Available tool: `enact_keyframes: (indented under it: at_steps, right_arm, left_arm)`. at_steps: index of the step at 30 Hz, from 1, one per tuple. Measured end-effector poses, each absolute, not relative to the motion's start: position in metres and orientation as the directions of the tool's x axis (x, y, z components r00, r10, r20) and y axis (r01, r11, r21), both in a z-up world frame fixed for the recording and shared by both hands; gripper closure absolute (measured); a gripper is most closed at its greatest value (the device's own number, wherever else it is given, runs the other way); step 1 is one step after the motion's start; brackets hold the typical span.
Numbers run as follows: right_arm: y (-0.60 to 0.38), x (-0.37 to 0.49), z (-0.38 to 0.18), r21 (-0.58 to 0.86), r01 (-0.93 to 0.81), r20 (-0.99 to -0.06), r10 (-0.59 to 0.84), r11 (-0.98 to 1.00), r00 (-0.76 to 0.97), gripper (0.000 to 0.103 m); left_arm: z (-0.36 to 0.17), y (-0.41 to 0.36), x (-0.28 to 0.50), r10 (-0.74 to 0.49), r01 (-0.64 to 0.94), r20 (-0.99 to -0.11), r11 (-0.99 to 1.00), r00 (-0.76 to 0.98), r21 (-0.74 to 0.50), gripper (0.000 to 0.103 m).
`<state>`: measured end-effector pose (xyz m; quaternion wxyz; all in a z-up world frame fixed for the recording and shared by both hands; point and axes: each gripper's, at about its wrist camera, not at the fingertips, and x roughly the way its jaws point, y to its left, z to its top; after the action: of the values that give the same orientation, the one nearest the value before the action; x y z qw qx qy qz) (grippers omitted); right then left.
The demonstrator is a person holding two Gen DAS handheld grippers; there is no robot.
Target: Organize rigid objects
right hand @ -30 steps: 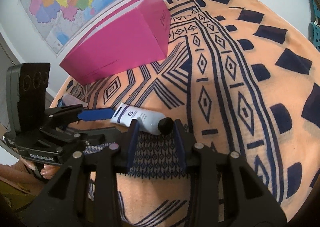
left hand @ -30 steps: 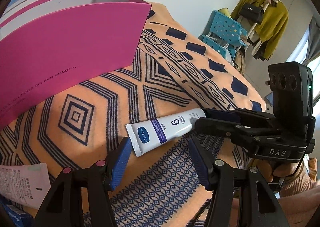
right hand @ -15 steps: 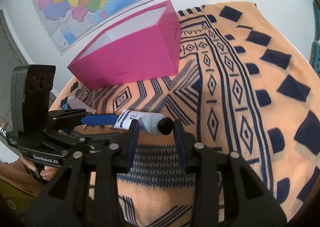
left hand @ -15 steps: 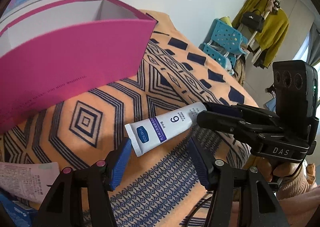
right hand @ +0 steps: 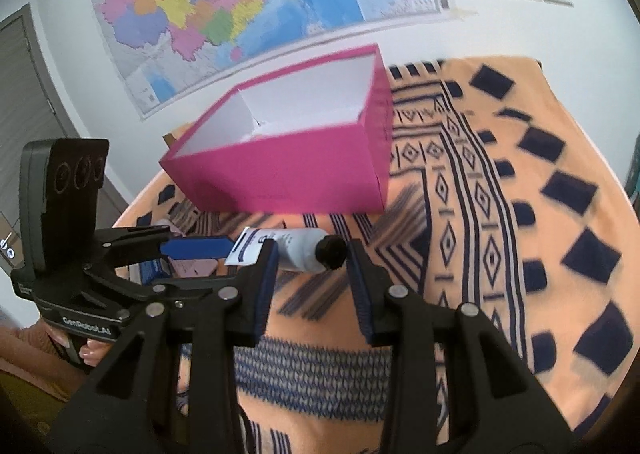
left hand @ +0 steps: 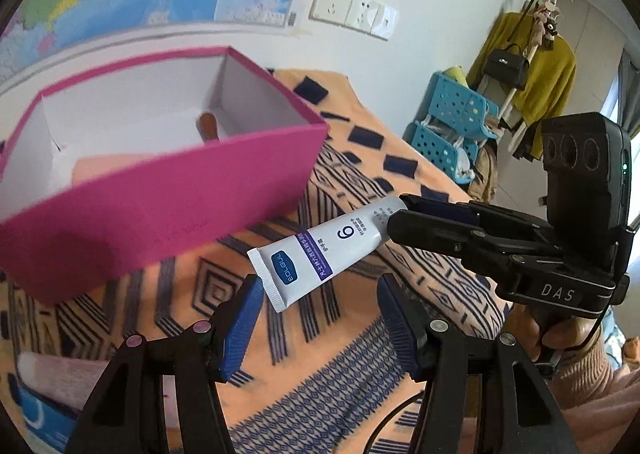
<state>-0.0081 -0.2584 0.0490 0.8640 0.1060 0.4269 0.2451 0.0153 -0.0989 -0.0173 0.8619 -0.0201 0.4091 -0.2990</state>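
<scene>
A white tube with a black cap hangs in the air above the orange patterned blanket. My right gripper is shut on the tube's cap end. My left gripper stands open around the flat crimped end, which touches only the tip of its left pad. In the right wrist view the left gripper's blue pad meets that crimped end. The open pink box with white inner walls stands just beyond the tube, with a peach-coloured thing inside it.
A pink-and-white packet and a blue carton lie on the blanket at the lower left. Blue plastic baskets and a coat rack with a yellow garment stand past the blanket's far edge. A map hangs on the wall.
Both grippers have risen together, and the tube has come up off the blanket. The pink box now shows from higher, with its inside in view.
</scene>
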Motion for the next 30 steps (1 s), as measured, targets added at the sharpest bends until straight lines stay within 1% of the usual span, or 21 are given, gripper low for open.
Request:
enact_keyframes:
  at_steps: [5,7,9,10,11,12,13,15,17,19,20,22,26,29,30]
  right_arm:
    - [-0.250,0.007,0.065,0.374,-0.372,-0.662,0.526,0.849,0.534,0.065]
    - [-0.247,0.013,0.071,0.363,-0.390,-0.651,0.530,0.846,0.543,0.065]
    - [-0.241,0.019,0.076,0.408,-0.429,-0.622,0.589,0.806,0.516,0.066]
    - [-0.235,0.023,0.077,0.411,-0.444,-0.617,0.601,0.796,0.507,0.066]
    - [-0.229,0.024,0.078,0.392,-0.449,-0.626,0.590,0.803,0.510,0.066]
    - [-0.222,0.027,0.078,0.362,-0.458,-0.639,0.574,0.812,0.512,0.074]
    - [-0.219,0.029,0.077,0.359,-0.465,-0.639,0.576,0.809,0.509,0.080]
    - [-0.223,0.034,0.073,0.390,-0.452,-0.636,0.589,0.802,0.498,0.080]
    - [-0.230,0.035,0.063,0.401,-0.421,-0.650,0.576,0.814,0.495,0.080]
    - [-0.239,0.037,0.044,0.420,-0.372,-0.690,0.558,0.828,0.461,0.075]
    - [-0.242,0.035,0.038,0.424,-0.354,-0.703,0.550,0.833,0.451,0.074]
    - [-0.252,0.032,0.017,0.442,-0.302,-0.734,0.534,0.845,0.420,0.073]
    - [-0.263,0.030,-0.008,0.483,-0.227,-0.754,0.533,0.846,0.383,0.072]
    - [-0.265,0.034,-0.015,0.487,-0.203,-0.753,0.526,0.849,0.395,0.063]
    - [-0.266,0.038,-0.016,0.486,-0.195,-0.753,0.521,0.852,0.401,0.058]
  left_arm:
    - [-0.004,-0.095,0.022,-0.524,0.495,-0.677,0.828,0.517,-0.264,0.044]
    - [0.002,-0.093,0.024,-0.565,0.516,-0.655,0.803,0.502,-0.297,0.044]
    - [0.010,-0.097,0.024,-0.569,0.532,-0.641,0.798,0.514,-0.283,0.044]
    - [0.015,-0.100,0.024,-0.555,0.536,-0.637,0.806,0.535,-0.252,0.048]
    - [0.018,-0.103,0.024,-0.538,0.538,-0.637,0.813,0.552,-0.222,0.050]
    - [0.018,-0.103,0.026,-0.538,0.536,-0.638,0.814,0.551,-0.224,0.050]
    - [0.017,-0.102,0.028,-0.541,0.532,-0.639,0.814,0.547,-0.234,0.050]
    - [0.009,-0.096,0.031,-0.537,0.517,-0.648,0.819,0.540,-0.248,0.050]
    - [-0.002,-0.090,0.031,-0.530,0.506,-0.665,0.824,0.527,-0.256,0.048]
    - [-0.017,-0.086,0.034,-0.524,0.492,-0.694,0.827,0.495,-0.273,0.048]
    - [-0.028,-0.085,0.037,-0.503,0.474,-0.716,0.838,0.484,-0.269,0.048]
    - [-0.041,-0.086,0.041,-0.494,0.467,-0.738,0.841,0.459,-0.272,0.048]
    - [-0.057,-0.092,0.049,-0.464,0.445,-0.766,0.857,0.446,-0.260,0.048]
    - [-0.060,-0.097,0.058,-0.453,0.437,-0.768,0.864,0.454,-0.251,0.048]
    - [-0.061,-0.097,0.061,-0.451,0.436,-0.769,0.865,0.454,-0.250,0.048]
